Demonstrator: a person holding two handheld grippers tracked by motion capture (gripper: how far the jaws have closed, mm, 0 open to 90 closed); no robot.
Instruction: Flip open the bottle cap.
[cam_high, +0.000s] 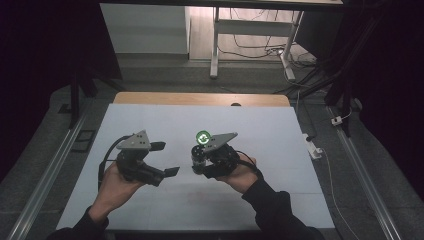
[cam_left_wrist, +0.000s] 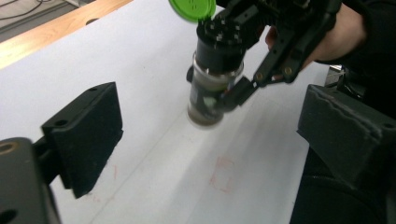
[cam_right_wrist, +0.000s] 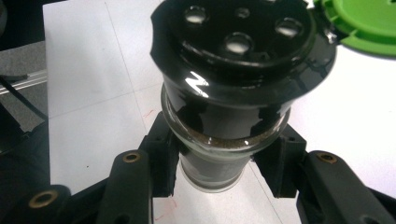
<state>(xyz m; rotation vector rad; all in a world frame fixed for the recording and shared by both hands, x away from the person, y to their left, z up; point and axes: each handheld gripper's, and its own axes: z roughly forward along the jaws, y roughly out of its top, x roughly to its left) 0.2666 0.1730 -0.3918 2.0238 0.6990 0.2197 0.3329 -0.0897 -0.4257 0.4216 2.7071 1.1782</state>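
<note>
A small glass spice jar (cam_right_wrist: 219, 172) with dark contents has a black shaker cap (cam_right_wrist: 233, 70) pierced by holes, and its green flip lid (cam_right_wrist: 369, 23) stands open. My right gripper (cam_right_wrist: 222, 163) is shut on the jar's glass body, its pads (cam_right_wrist: 163, 158) pressing both sides. From above, the jar (cam_high: 198, 157) is upright over the middle of the white table (cam_high: 150, 200), with the green lid (cam_high: 203, 137) at its top and the right gripper (cam_high: 199, 161) around it. My left gripper (cam_high: 165, 159) stands open to the left, apart from the jar, with nothing between its fingers. Along the left gripper (cam_left_wrist: 212, 140), the jar (cam_left_wrist: 212, 88) is just ahead.
The table's far edge is a wooden strip (cam_high: 200, 98). A power strip (cam_high: 312, 146) and cables lie on the floor at the right. Metal rails (cam_high: 50, 170) run along both sides, and desk legs (cam_high: 215, 45) stand beyond the table.
</note>
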